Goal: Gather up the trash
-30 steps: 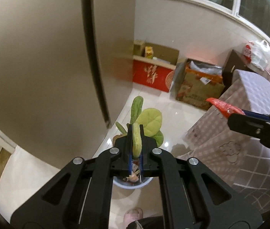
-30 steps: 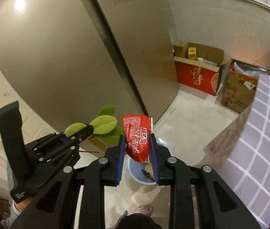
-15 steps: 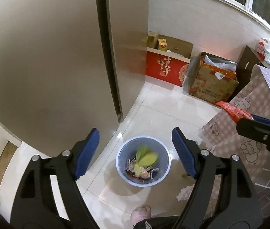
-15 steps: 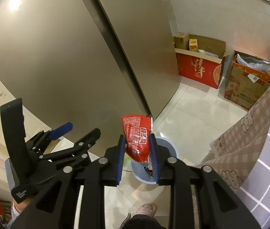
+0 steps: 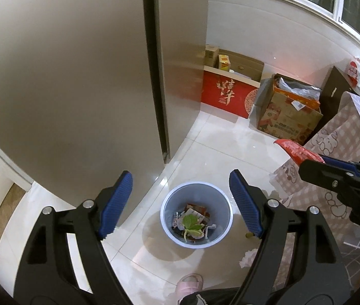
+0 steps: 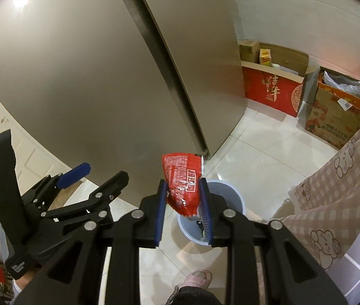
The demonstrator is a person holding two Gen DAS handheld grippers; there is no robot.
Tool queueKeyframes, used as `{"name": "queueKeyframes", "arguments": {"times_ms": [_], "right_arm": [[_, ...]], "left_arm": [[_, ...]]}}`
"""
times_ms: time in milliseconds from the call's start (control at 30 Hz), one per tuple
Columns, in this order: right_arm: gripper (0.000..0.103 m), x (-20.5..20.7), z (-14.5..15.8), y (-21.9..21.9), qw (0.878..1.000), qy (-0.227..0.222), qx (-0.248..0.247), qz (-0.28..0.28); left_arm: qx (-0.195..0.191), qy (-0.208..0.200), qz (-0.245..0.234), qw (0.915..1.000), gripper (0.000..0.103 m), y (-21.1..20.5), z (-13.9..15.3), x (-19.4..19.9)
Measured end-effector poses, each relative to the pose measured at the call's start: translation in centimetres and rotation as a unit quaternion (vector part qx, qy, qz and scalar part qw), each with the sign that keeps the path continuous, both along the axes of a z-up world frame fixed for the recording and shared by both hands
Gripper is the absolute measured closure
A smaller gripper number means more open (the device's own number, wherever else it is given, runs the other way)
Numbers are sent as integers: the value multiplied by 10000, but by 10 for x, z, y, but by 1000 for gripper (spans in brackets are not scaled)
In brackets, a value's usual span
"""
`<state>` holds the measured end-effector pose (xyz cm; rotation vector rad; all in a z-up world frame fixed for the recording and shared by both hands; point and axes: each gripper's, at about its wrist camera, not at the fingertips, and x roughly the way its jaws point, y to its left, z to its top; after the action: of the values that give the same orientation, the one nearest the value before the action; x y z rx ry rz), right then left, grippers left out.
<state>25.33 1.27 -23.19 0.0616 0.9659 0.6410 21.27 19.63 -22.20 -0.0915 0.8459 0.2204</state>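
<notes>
My left gripper (image 5: 181, 199) has just spread wide with nothing between its pads, above the bin (image 5: 196, 213) holding green leaves (image 5: 191, 222) and wrappers. My right gripper (image 6: 183, 204) pinches a red wrapper (image 6: 183, 181), whose lower end hides most of the bin.

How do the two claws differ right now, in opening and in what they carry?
The left claw stands wide open with nothing between its pads; the right claw is shut on a red wrapper. The left claw looks straight down at the bin; the right claw's wrapper hides part of the bin. Both have black arms and blue pads.
</notes>
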Motion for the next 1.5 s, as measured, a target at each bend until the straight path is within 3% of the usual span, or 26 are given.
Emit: {"name": "queueKeyframes", "arguments": {"times_ms": [167,233,300,367,600,833,1100,1267,1500], "right_arm": [[73,3,0,5,9998,-135,141,-32],[49,6,1,7,9997,-168,160,-113],[36,7,3,6,9994,-210,197,-192],[35,4,7,4,9992,-280,174,-233],[19,-18,38,-26,9974,-454,174,-534],[13,-76,101,-81,9881,-1157,38,-1009],[7,-182,184,-151,9577,-2340,-197,-1664],[6,-239,211,-180,9377,-2855,-322,-1952],[5,-284,233,-200,9224,-3187,-298,-2160]], "left_arm": [[35,-30,194,9998,26,9,3,-5],[29,-67,270,9996,26,13,7,-8],[81,-76,290,9995,25,13,10,-11],[153,-105,324,9993,25,12,16,-14],[144,-372,191,9990,24,-8,53,-31],[320,-930,-294,9947,18,-61,117,-73],[509,-1860,-852,9775,12,-128,192,-147],[487,-2228,-1072,9677,10,-154,220,-185],[496,-2455,-1324,9590,10,-183,246,-219]]}}
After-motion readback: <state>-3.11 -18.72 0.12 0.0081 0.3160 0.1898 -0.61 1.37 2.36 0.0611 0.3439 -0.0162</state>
